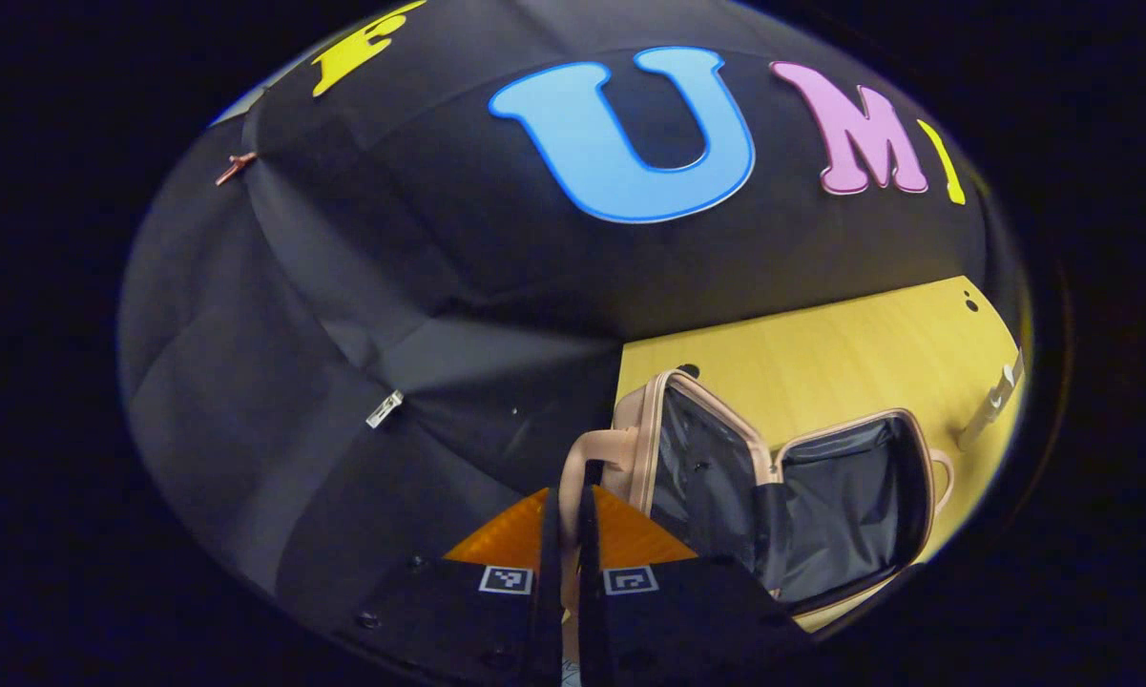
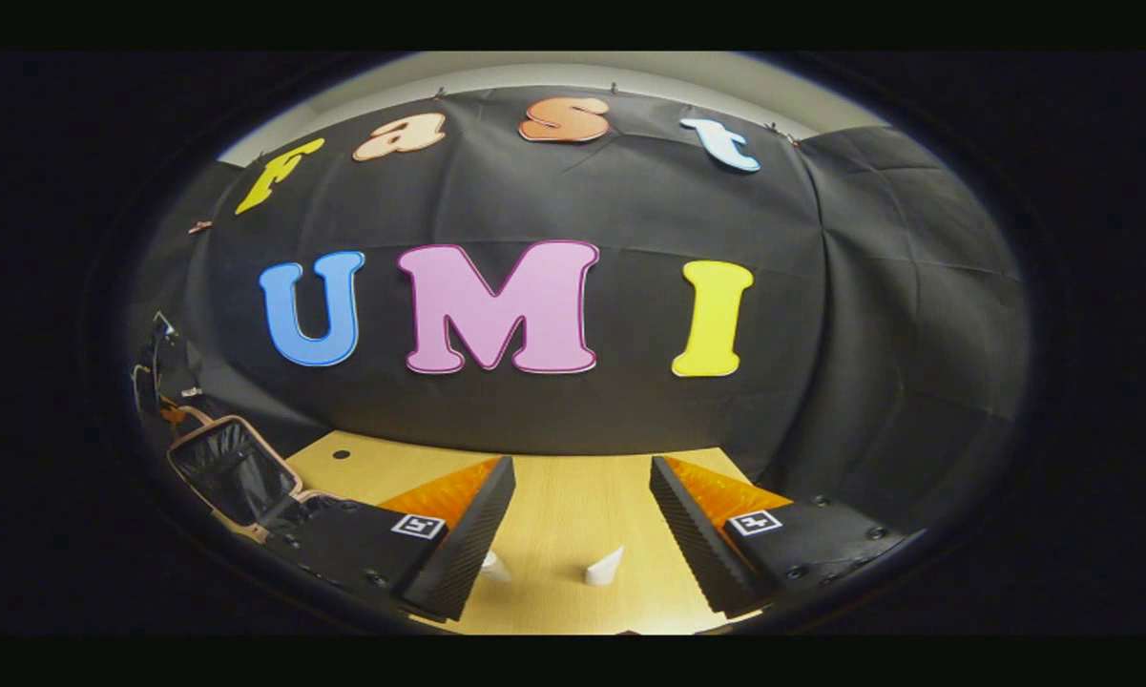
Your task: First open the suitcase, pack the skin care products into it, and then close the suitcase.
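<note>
Left gripper view: the left tongs [image 1: 565,534] are pinched narrow on the pink handle [image 1: 592,458] of the suitcase [image 1: 782,496], which lies open on the worktop [image 1: 849,353]. The right tongs [image 2: 573,520] are held wide above two white bottles [image 2: 603,568]. If the handle is released, the lid may fall shut before packing.

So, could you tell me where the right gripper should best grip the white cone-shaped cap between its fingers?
Probably low on the white cone-shaped cap, at its wider base, since the pointed top would slip from the pads. Come down from above: it sits between the right gripper's open fingers, point up.
</note>
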Demonstrator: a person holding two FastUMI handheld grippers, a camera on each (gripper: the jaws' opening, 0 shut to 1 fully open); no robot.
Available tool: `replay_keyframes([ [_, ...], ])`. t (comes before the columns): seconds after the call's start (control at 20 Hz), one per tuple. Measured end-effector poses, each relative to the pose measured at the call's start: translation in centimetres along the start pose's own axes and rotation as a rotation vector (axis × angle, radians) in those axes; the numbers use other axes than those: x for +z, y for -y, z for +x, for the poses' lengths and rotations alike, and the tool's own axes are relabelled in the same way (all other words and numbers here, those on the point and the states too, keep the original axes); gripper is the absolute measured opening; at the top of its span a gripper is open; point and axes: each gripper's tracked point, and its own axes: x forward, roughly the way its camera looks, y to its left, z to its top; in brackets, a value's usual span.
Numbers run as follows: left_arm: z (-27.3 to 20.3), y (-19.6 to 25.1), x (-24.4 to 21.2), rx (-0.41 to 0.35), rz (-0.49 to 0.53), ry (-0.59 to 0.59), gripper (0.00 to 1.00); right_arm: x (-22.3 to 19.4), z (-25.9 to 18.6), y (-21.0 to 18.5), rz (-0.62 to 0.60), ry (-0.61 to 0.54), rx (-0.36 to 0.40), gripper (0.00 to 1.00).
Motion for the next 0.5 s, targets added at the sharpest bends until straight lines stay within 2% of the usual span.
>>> replay_keyframes([
  [0.1,4.5,-1.7,-4.1,0.014,-0.013,-0.092,0.13,-0.1,0.0,-0.3,-0.008,-0.012,-0.01,0.91],
  [0.2,8.5,-1.4,-8.1,0.016,-0.007,-0.174,0.13,-0.2,-0.2,-0.4,-0.025,-0.025,-0.027,0.91],
  [0.3,11.4,0.3,-10.9,0.004,-0.064,-0.25,0.13,-0.4,-0.8,-0.6,-0.041,-0.053,-0.039,0.92],
  [0.4,12.3,1.1,-11.9,-0.017,-0.116,-0.305,0.13,-0.4,-1.0,-0.2,-0.055,-0.073,-0.065,0.9],
  [0.5,12.3,0.4,-12.0,-0.014,-0.086,-0.335,0.1,-0.6,-1.5,-0.2,-0.057,-0.091,-0.086,0.9],
])
